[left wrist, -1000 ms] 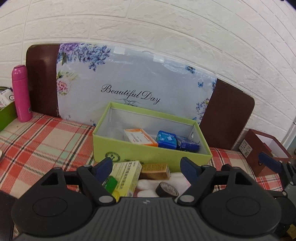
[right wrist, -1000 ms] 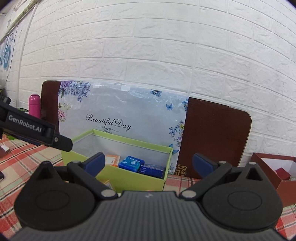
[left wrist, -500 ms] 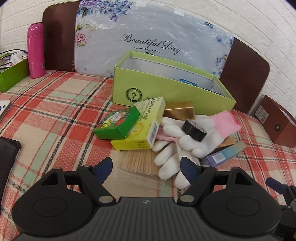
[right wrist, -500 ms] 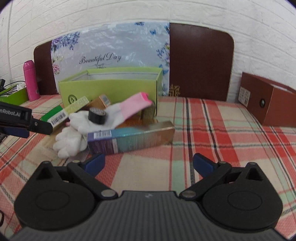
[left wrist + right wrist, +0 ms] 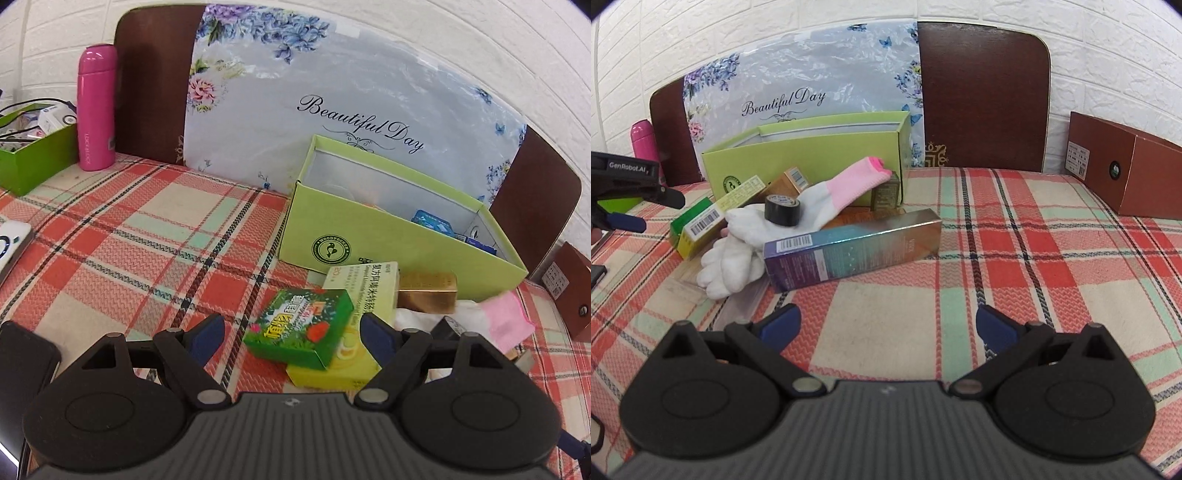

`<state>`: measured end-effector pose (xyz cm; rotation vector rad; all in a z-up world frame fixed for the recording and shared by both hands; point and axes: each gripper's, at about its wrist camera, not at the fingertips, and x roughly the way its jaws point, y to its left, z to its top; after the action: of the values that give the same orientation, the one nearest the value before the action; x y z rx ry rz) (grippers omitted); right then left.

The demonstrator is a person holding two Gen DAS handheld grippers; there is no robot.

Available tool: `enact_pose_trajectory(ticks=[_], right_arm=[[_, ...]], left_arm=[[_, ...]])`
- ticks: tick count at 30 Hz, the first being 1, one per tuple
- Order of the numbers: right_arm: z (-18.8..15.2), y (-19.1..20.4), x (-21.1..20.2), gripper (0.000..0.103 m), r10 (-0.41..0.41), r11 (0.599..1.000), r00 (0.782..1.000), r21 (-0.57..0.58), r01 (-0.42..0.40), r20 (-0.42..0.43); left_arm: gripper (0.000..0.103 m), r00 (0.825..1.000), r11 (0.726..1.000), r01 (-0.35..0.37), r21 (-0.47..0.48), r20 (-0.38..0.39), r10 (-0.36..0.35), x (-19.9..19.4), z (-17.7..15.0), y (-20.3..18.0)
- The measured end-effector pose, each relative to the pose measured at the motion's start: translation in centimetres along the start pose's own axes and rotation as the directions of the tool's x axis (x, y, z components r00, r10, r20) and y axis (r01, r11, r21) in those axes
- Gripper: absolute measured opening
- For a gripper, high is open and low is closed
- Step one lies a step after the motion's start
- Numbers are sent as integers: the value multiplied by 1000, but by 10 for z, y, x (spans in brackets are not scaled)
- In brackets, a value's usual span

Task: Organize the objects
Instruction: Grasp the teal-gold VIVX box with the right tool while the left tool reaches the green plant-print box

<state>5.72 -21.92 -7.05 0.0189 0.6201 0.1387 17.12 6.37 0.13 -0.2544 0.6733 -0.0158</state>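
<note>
1. Green carton lies between the spread, empty jaws of the left gripper, atop a yellow box.
2. Right gripper hangs with jaws wide apart over bare plaid cloth.
3. Just beyond it, an iridescent box lies by white gloves carrying a tape roll.
4. Farther back stands the lime bin.

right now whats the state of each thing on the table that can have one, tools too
light green cardboard box: open, small packets inside
pink flask: upright, capped
dark green carton: closed, lying on the yellow carton
black tape roll: resting on the white glove
long iridescent carton: lying flat, closed
brown box: open-topped
left tool: open, empty
right tool: open, empty
</note>
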Motion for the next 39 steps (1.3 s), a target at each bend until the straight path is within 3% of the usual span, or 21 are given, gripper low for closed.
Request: enact_pose_trajectory(ticks=[6, 9, 10, 11, 13, 18, 24, 27, 32, 36, 39], right_arm=[[17, 14, 8, 103, 7, 1000, 999, -28, -6, 40], [33, 25, 17, 103, -21, 999, 996, -48, 25, 88], [37, 28, 22, 103, -36, 998, 995, -47, 40, 97], [42, 31, 28, 103, -51, 997, 994, -44, 56, 97], [48, 36, 41, 103, -67, 997, 994, -33, 70, 85], [50, 47, 68, 103, -104, 993, 994, -52, 106, 37], [38, 29, 59, 100, -135, 991, 991, -22, 135, 2], [27, 11, 49, 100, -123, 991, 992, 53, 123, -4], [26, 4, 41, 101, -140, 987, 990, 80, 141, -16], [32, 13, 52, 103, -97, 985, 994, 138, 104, -53], [36, 23, 66, 103, -110, 980, 989, 154, 124, -98]], left_arm=[[83, 998, 999, 37, 14, -51, -36, 34, 3, -1], [83, 998, 999, 45, -4, -39, -45, 40, 3, 5], [81, 997, 998, 61, -16, -42, -61, 40, 3, 10], [69, 996, 996, 79, -28, -45, -80, 40, 3, 14], [69, 992, 993, 108, -39, -56, -110, 39, 2, 21], [69, 990, 993, 113, -17, -79, -114, 22, -9, 27], [69, 979, 985, 173, 26, -112, -169, -10, -35, 24], [69, 971, 978, 204, 43, -139, -196, -21, -49, 17], [71, 981, 981, 157, 109, -131, -143, -32, -61, 1], [72, 981, 984, 140, 108, -152, -123, -32, -65, -2], [72, 982, 987, 122, 109, -161, -103, -34, -70, -3]])
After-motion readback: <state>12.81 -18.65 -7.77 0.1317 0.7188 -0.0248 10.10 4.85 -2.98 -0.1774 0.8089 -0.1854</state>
